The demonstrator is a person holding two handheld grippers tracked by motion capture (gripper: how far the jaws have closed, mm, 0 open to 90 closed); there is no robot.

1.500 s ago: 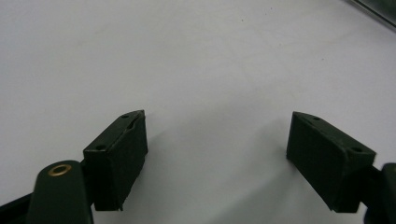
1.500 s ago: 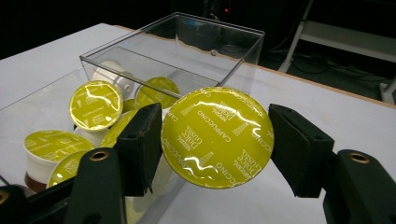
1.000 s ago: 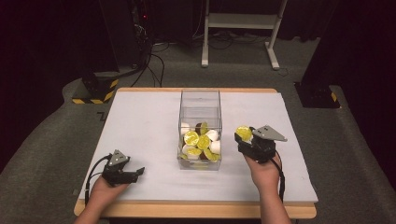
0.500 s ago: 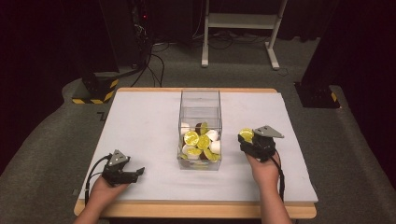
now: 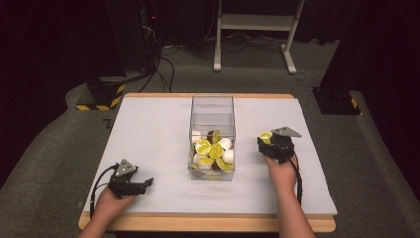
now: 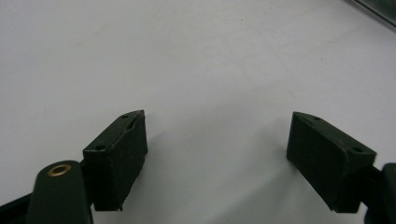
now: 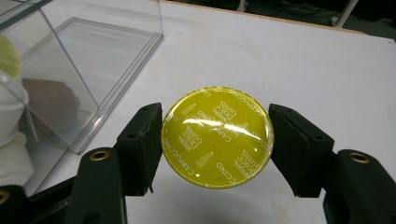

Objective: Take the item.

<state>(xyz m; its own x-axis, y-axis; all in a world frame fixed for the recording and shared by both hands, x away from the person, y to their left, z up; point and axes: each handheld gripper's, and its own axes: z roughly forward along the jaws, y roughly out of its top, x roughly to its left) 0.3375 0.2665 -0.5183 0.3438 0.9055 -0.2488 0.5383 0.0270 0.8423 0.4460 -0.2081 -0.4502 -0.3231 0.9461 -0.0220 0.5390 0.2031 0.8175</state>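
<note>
The right hand-held gripper [image 7: 217, 140] pinches a capsule [image 7: 217, 136] by its rim; it could slip. The left hand-held gripper [image 6: 215, 158] sits open.

Capsule [image 7: 217, 136] body hidden under its lid — clear box [image 7: 70, 60] cut off, contents seemingly blurred

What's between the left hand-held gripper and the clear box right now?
Nothing: in the high view, bare white table runs from the left hand-held gripper to the clear box. The left gripper view shows bare table ahead too.
</note>
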